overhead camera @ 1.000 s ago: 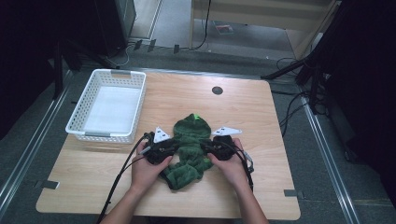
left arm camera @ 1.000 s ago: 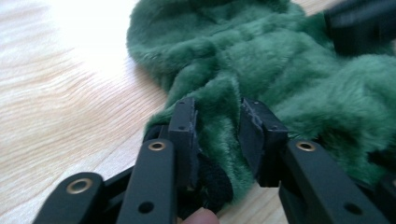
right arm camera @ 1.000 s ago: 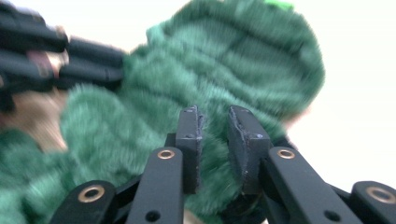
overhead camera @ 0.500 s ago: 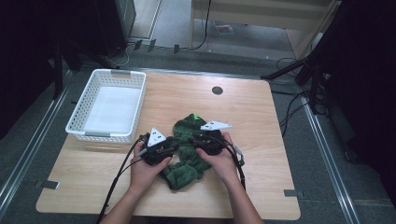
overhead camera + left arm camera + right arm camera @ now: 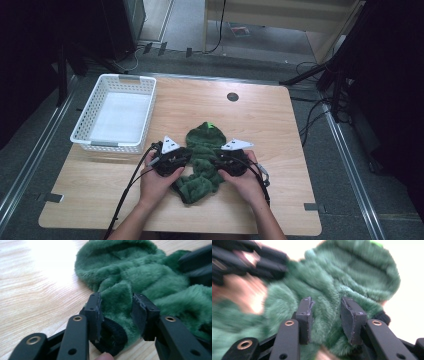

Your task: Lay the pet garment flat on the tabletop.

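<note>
Left gripper (image 5: pixel 176 161): held in the person's left hand (image 5: pixel 157 182), at 9 o'clock of the green plush garment (image 5: pixel 202 155). In the left gripper view its jaws stand partly closed with a fold of green fleece and a black ribbed cuff (image 5: pixel 111 338) pinched between the pads (image 5: pixel 93 311); a fingertip shows at the bottom edge.

Right gripper (image 5: pixel 229 161): held in the right hand (image 5: pixel 247 182), at 3 o'clock of the garment. In the right gripper view, which is blurred, its jaws sit at a similar narrow gap, clamped on a bunch of green pile; the other gripper shows at 10 o'clock of that view.

Green plush garment: bunched near the middle of the wooden table (image 5: pixel 280 125), toward its 6 o'clock edge, between the two grippers. A rounded hood-like part with a small bright green tag (image 5: pixel 210 124) lies at its 12 o'clock end.

White basket (image 5: pixel 82 130): perforated plastic, at 10 o'clock of the garment, on the table's left part, apart from the garment.

Round dark grommet (image 5: pixel 232 96): in the tabletop at 12 o'clock of the garment.

Cables (image 5: pixel 127 192): black, trailing from the left gripper toward 7 o'clock.
</note>
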`<act>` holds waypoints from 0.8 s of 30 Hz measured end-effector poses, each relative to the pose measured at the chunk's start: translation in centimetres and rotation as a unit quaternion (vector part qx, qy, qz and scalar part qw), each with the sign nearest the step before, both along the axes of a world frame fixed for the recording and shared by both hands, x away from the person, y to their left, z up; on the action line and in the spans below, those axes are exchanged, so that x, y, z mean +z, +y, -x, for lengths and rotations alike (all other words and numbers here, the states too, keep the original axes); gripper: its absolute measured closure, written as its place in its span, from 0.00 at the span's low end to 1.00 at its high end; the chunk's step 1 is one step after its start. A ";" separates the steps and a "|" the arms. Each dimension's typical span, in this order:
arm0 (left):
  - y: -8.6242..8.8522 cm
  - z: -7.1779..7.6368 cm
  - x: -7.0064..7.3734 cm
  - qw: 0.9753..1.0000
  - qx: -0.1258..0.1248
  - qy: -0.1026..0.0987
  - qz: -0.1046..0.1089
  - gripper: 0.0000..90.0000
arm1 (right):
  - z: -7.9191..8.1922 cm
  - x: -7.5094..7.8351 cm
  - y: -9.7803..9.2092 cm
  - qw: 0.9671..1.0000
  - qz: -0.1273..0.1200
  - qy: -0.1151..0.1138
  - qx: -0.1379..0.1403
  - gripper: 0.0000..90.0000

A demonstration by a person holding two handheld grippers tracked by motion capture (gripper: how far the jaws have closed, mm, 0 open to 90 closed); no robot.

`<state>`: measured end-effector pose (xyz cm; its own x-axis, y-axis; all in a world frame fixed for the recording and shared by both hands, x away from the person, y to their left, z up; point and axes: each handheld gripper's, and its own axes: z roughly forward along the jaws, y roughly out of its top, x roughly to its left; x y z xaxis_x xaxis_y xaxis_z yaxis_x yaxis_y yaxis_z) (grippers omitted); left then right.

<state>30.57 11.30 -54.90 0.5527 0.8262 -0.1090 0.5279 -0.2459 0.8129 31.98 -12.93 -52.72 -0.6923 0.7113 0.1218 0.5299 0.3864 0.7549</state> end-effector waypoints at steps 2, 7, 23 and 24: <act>0.0 0.3 0.0 1.000 -0.003 -0.015 0.003 0.64 | 0.6 1.2 -0.8 0.999 -0.040 0.002 -0.007 0.70; 0.1 0.5 0.1 1.000 -0.002 -0.026 0.007 0.63 | 5.0 2.9 -1.2 0.997 -0.080 -0.015 -0.002 0.73; 4.5 7.1 0.1 0.998 0.009 0.021 0.054 0.64 | 12.6 -0.1 6.2 0.996 -0.016 -0.026 0.085 0.59; 4.4 7.2 -0.1 0.998 0.008 0.023 0.053 0.64 | 12.6 -0.3 6.5 0.996 -0.005 -0.036 0.086 0.61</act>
